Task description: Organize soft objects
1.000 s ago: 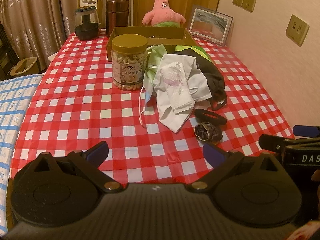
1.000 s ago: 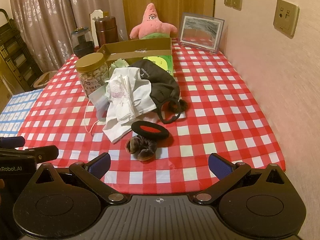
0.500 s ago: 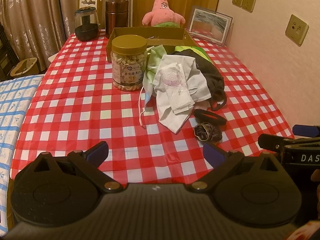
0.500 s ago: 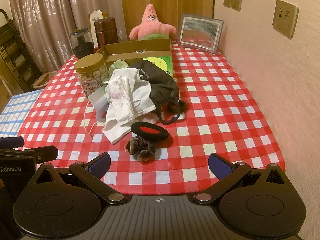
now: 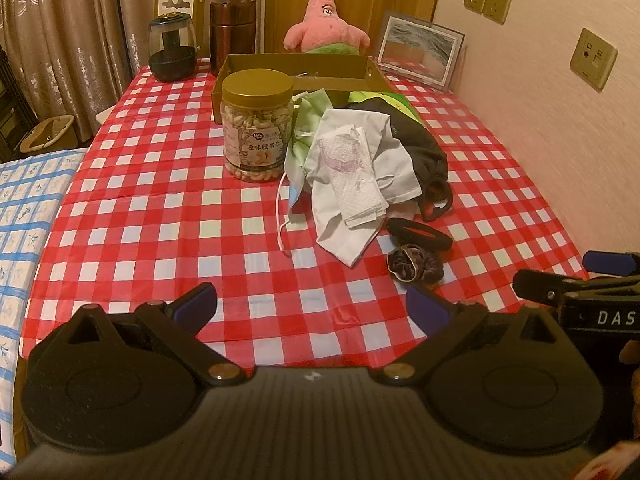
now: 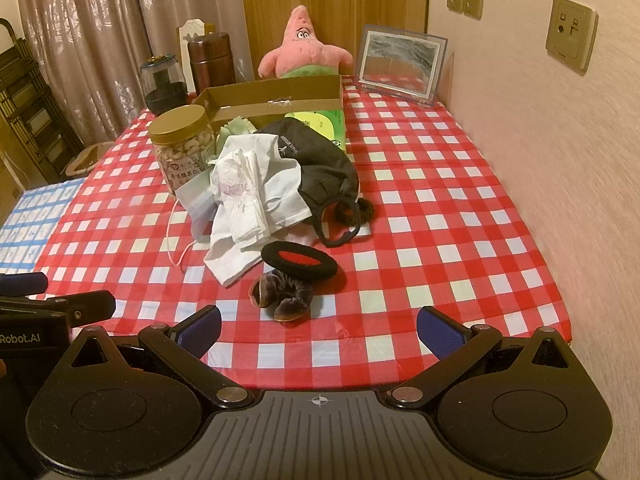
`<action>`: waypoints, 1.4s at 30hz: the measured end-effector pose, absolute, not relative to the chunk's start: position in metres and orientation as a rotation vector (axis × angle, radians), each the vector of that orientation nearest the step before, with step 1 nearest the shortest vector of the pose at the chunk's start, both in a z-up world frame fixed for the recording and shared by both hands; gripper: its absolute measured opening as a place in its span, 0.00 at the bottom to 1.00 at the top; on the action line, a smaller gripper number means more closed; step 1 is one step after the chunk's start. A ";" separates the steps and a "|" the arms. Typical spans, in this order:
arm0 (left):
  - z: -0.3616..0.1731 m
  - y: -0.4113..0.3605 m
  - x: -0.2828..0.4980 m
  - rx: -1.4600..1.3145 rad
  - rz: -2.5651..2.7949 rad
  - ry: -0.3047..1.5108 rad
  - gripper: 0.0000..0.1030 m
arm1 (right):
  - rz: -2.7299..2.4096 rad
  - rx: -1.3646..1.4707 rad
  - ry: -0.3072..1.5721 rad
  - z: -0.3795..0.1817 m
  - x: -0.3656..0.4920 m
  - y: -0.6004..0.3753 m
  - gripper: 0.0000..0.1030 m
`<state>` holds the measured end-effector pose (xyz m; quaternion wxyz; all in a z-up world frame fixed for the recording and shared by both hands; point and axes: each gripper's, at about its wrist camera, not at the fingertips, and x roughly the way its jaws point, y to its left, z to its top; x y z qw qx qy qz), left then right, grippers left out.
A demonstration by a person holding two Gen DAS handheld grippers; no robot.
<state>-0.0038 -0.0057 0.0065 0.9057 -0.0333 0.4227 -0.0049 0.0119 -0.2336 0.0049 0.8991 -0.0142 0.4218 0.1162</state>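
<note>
Two claws hover at the near edge of the tabletop (image 6: 440, 184), both with fingers spread wide apart and gripping nothing: the left claw (image 5: 312, 308) and the right claw (image 6: 319, 332). From the right wrist view, the soft objects lie heaped at about 11 o'clock from the right claw. A brown scrunchie (image 6: 285, 295) lies nearest, just short of a black hair band (image 6: 299, 259) with a red centre; whether the two touch cannot be told. Behind them a white cloth (image 6: 256, 196) drapes over a blue face mask (image 6: 196, 210) on its left and against a dark grey cap (image 6: 320, 160) on its right. A green cloth (image 6: 236, 126) shows at the back of the heap, near an open cardboard box (image 6: 272, 98). A jar of cashews (image 6: 182, 144) stands upright just left of the heap. At 12 o'clock, far side, a pink star plush (image 6: 302, 48) sits behind the box, with a framed picture (image 6: 400, 62) to its right by the wall. From the left wrist view, the heap lies at 1 o'clock of the left claw.
</note>
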 end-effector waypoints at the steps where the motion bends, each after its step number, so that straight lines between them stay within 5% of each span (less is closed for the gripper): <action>1: 0.007 -0.006 -0.004 -0.069 -0.010 0.873 0.97 | 0.240 -0.030 0.873 0.005 0.012 -0.234 1.00; 42: 0.007 -0.007 -0.003 -0.072 -0.011 0.875 0.97 | 0.240 -0.032 0.874 0.002 0.014 -0.233 1.00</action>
